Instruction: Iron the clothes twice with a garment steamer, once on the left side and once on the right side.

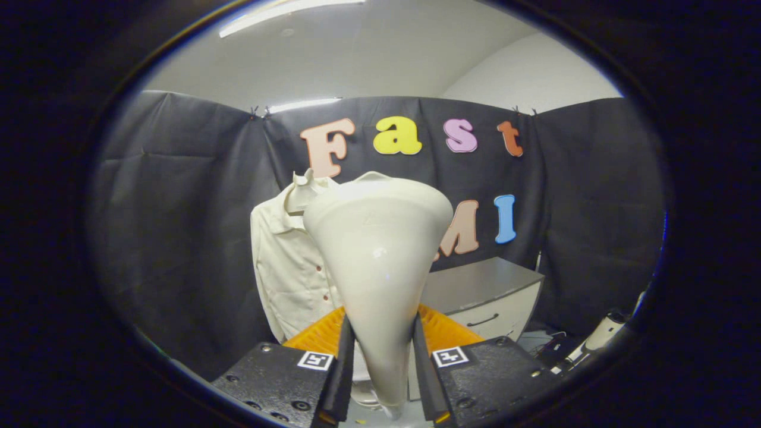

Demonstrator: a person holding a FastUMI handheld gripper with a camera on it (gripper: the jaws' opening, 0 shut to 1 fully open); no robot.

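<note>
The garment steamer (378, 261) stands up between the fingers of the tool (380, 362), its long axis running from the narrow handle end, low between the fingers, up and away to the broad head at the top. It is glossy cream plastic, cone-shaped, widening steadily toward the rounded head, with a small highlight on its front. Both dark fingers (342, 368) press against the narrow part from either side, closed to that width and gripping it. Each finger block carries a small square black-and-white marker (315, 360); no brand or readable writing shows on the steamer. Beyond the steamer and partly hidden by it hangs a cream button-front shirt (285, 261) against the black cloth wall. A grey cabinet (487, 291) with a drawer stands to the right of the shirt.
</note>
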